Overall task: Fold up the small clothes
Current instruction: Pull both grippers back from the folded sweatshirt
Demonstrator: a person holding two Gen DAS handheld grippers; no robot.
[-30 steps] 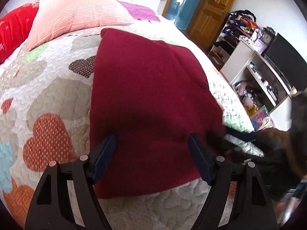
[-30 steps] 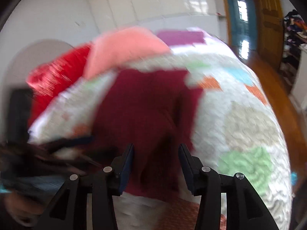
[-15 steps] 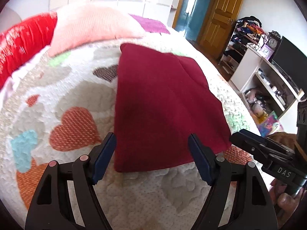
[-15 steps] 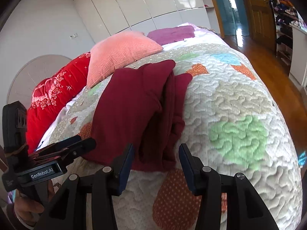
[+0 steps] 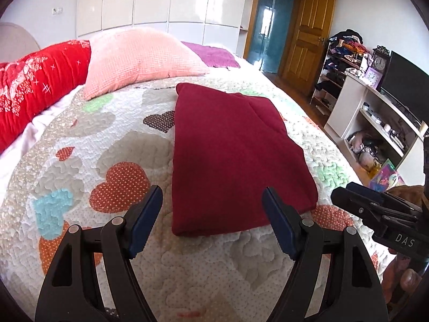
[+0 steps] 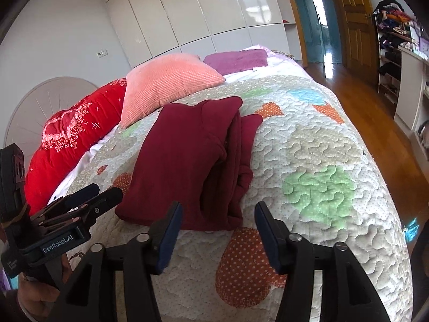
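A dark red garment lies folded into a long rectangle on the quilted bed. In the right wrist view the garment shows stacked layers along its right edge. My left gripper is open and empty, just short of the garment's near edge. My right gripper is open and empty, just short of the garment's near right corner. The right gripper also shows at the right edge of the left wrist view, and the left gripper at the left of the right wrist view.
The heart-patterned quilt covers the bed. A pink pillow, a red cushion and a purple cloth lie at the head. White shelves with clutter and a TV stand right of the bed.
Both grippers have pulled back from the garment and risen. A second ago they were low over its near edge. The garment lies still.
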